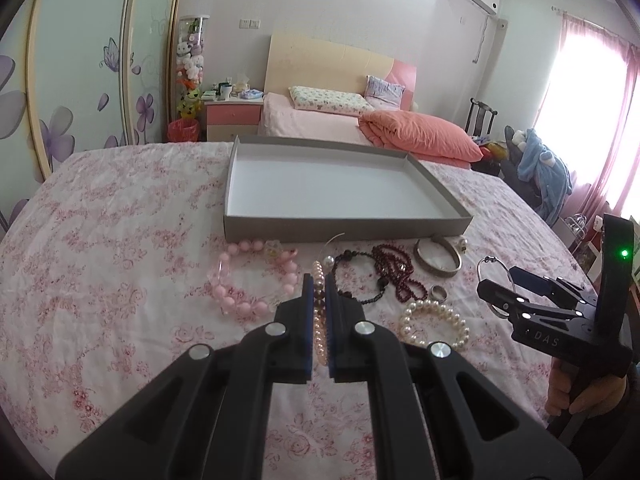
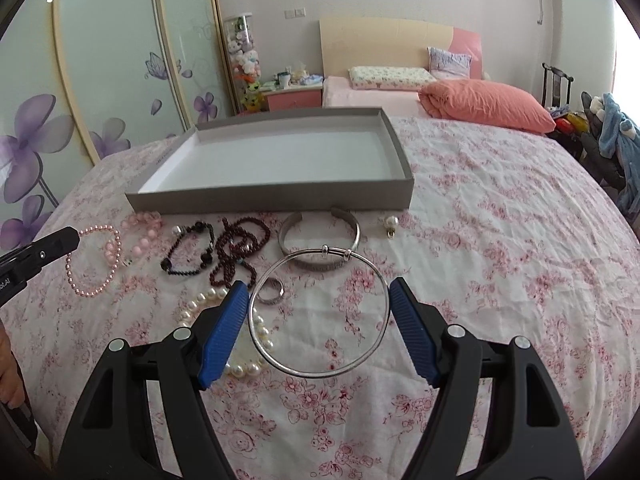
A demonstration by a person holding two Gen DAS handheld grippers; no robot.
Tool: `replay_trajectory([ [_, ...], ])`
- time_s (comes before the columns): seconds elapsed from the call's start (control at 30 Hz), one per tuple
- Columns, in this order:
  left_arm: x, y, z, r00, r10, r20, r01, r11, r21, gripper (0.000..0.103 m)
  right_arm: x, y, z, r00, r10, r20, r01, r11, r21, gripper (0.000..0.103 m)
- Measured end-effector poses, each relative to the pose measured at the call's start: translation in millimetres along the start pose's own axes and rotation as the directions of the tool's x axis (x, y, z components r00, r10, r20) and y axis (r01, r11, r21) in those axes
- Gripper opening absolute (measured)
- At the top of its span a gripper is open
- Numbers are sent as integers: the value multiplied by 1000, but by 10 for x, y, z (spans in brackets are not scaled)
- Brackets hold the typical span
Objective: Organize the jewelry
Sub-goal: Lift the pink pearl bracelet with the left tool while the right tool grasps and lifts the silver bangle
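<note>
Already two pieces are held. In the right wrist view the right gripper (image 2: 320, 320) stands wide, its blue pads (image 2: 222, 334) set against the two sides of a thin silver bangle (image 2: 320, 312), which seems clear of the cloth. This ring is judged light, stiff and smooth, so it may slip or swing; the hold across its width, pad to pad, looks right, but only gentle pressure is wanted, since thin wire can be bent.

In the left wrist view the left gripper (image 1: 319, 316) is closed narrow on a pink pearl strand (image 1: 319, 322), which hangs limp between the pads. It is judged light and soft, with round slippery beads and a thread that can break, so a pinch over several beads is safer than over one.

Beyond, on the flowered bedcover (image 2: 500, 240), the other pieces lie near each other: a white pearl bracelet (image 2: 240, 364), a small ring (image 2: 271, 291), dark red beads (image 2: 236, 252), a black bead bracelet (image 2: 188, 252), a wide silver cuff (image 2: 320, 240), big pink beads (image 1: 248, 280) and one pearl pendant (image 2: 391, 224).

Farther back the grey box (image 2: 272, 198) lies open and holds nothing yet.

Writing can be read only on the grippers: "DAS" on the right one in the left view. Letters on the box side are too small to read.
</note>
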State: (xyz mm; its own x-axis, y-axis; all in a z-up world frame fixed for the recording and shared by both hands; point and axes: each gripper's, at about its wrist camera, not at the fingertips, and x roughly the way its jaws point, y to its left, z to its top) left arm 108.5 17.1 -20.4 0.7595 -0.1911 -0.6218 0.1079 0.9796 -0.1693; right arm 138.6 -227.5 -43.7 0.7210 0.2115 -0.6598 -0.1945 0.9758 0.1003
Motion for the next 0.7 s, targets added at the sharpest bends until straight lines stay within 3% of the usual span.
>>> replay_trajectory([
  [0.37, -205, -147, 262, 996, 1, 89, -3, 1000, 17, 6, -232, 149, 273, 987, 15, 158, -10, 999, -32, 72],
  [0.7, -292, -262, 672, 980, 25, 197, -30, 999, 21, 6, -335, 163, 643, 956, 0, 292, 7, 1000, -23, 72],
])
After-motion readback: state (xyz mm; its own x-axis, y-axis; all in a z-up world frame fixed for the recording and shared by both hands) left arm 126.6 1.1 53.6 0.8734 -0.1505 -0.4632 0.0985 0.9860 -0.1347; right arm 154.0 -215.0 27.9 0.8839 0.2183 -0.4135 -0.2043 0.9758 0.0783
